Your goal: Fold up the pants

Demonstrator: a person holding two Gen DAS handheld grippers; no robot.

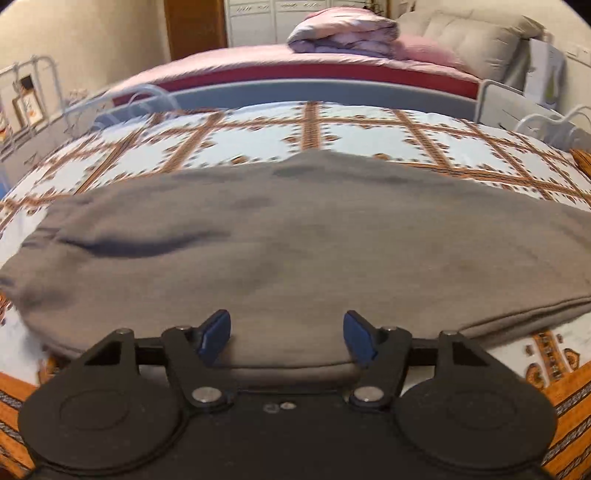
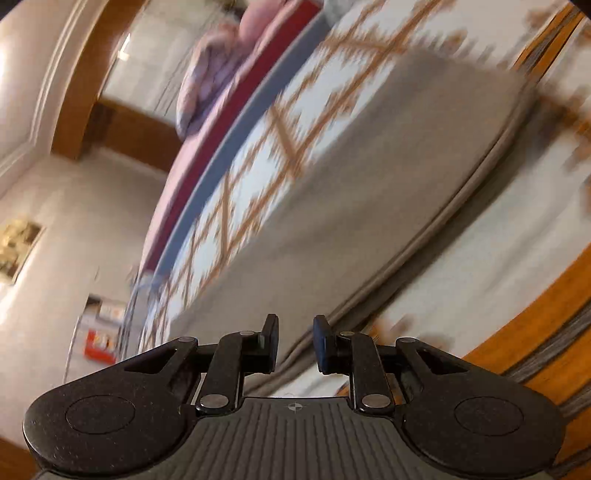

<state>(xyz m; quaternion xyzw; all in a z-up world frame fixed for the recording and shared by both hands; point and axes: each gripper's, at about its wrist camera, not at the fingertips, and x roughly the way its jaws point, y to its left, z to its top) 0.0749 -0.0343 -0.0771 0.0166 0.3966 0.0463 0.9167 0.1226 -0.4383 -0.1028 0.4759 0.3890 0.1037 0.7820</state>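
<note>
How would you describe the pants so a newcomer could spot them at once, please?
Find the nearer bed with the orange-and-white patterned bedspread. Spread flat across it lie the pants, plain grey among all that pattern.

A bedspread (image 1: 258, 136) printed with an orange-brown lattice on pale blue covers the near bed, and an orange border band (image 1: 569, 398) runs along its front edge. White metal rails (image 1: 554, 122) curl up at the far corners of this bed. Behind it a second bed (image 1: 258, 68) carries a pink sheet over a dark red side and a grey-blue frame board. A bundled pink and lilac duvet (image 1: 343, 33) lies on it, just beside a pink pillow (image 1: 428, 51) and a grey padded headboard (image 1: 476, 37). White cabinet doors (image 1: 258, 18) and a brown wooden door frame (image 1: 195, 26) stand at the back wall. In the blurred right wrist view, a small framed picture (image 2: 18, 247) hangs on the beige wall.
</note>
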